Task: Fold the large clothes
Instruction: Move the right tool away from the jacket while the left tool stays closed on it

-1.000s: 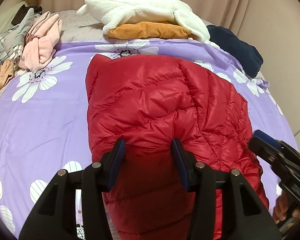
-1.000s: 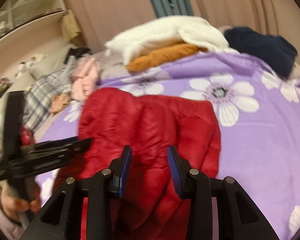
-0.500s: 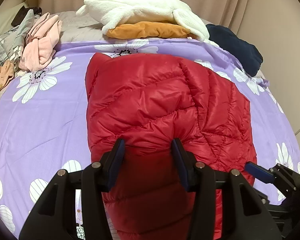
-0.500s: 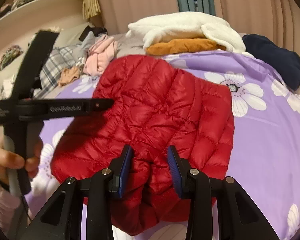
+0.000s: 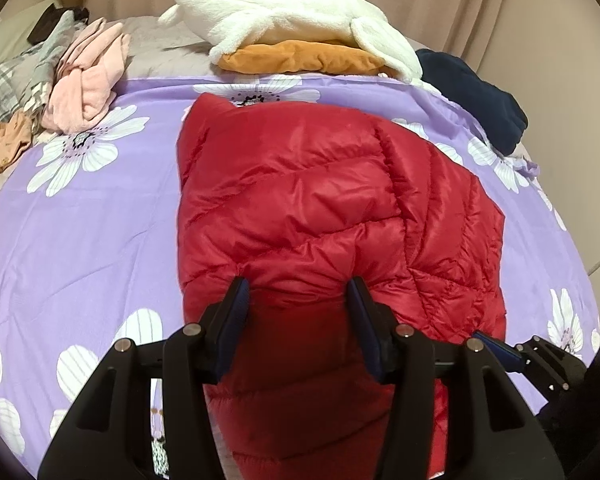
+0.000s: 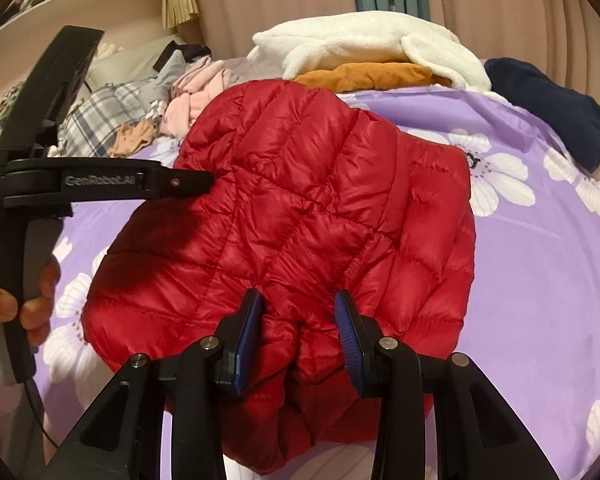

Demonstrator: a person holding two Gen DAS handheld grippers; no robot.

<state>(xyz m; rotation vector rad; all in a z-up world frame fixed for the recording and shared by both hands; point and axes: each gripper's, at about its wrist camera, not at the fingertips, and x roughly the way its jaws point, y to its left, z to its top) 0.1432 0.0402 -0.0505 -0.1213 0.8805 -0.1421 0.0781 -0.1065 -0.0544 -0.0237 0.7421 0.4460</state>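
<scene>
A red quilted down jacket point(image 5: 320, 208) lies folded on the purple flowered bedsheet point(image 5: 80, 240). My left gripper point(image 5: 296, 296) has the jacket's near edge bunched between its blue pads; its jaws are opening, and the fabric still puckers against both pads. My right gripper point(image 6: 300, 312) is shut on a thick fold of the jacket point(image 6: 320, 208) at its near right edge. One blue pad point(image 5: 496, 348) of the right gripper shows low at the right of the left wrist view. A hand point(image 6: 32, 300) holds the left gripper's handle at the left of the right wrist view.
At the far side lie a white fleece point(image 5: 292, 16) on an orange garment point(image 5: 300, 58), a navy garment point(image 5: 476, 96) at the right, and pink point(image 5: 88, 80) and plaid clothes point(image 6: 96, 116) at the left. Bare sheet flanks the jacket on both sides.
The right gripper has sunk toward the bed with the jacket's edge, and the jacket now lies flatter. The left gripper's jaws stand slightly wider.
</scene>
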